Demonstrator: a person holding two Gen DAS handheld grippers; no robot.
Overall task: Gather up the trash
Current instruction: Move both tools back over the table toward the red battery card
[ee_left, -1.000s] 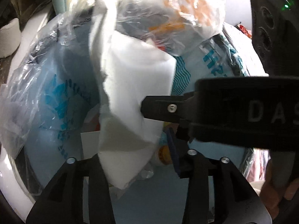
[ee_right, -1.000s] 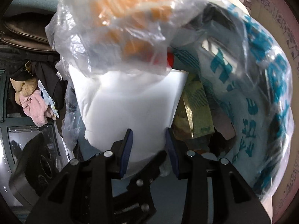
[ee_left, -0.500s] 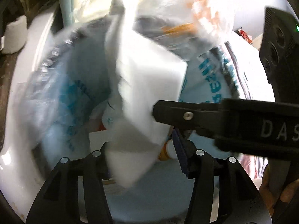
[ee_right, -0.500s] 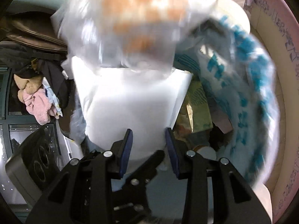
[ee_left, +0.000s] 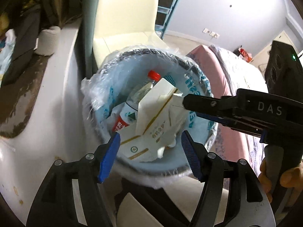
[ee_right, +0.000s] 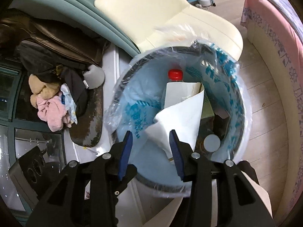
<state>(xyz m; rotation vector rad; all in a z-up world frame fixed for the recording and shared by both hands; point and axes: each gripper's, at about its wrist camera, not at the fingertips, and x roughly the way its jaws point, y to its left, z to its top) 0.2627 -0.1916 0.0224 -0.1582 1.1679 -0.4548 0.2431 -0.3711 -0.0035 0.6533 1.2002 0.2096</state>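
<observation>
Trash sits in one bin (ee_left: 106,113), a round pail lined with a pale blue printed bag (ee_right: 136,117) whose clear edge is folded over the rim. Inside, counted: one clear bottle (ee_left: 144,92) with a red cap (ee_right: 175,73), one white carton (ee_left: 157,111) with gold lines, and one curled white sheet (ee_right: 181,117) leaning against the carton. A round grey disc (ee_right: 211,143) and some dark and greenish scraps lie deeper in the bin, too shadowed to name. The bottle's lower half is hidden behind the carton and sheet.

Two grippers hang above the bin. The left gripper (ee_left: 151,155) has its blue fingers (ee_left: 108,157) wide apart and opening, with nothing between them; the carton lies below, clear of the pads. The right gripper (ee_right: 151,151) has its fingers (ee_right: 125,153) apart and opening a little; the sheet shows in the gap, but the pads do not press on it. In the left view the right gripper reaches in from the right, its tip just beside the carton's torn top, and part of a hand (ee_left: 280,174) grips its handle at the frame edge.

One cream chair (ee_right: 170,15) stands behind the bin, a pink bed (ee_right: 274,37) to the right. A heap of clothes (ee_right: 51,104) and a dark bag lie on the surface at left, partly cut off.
</observation>
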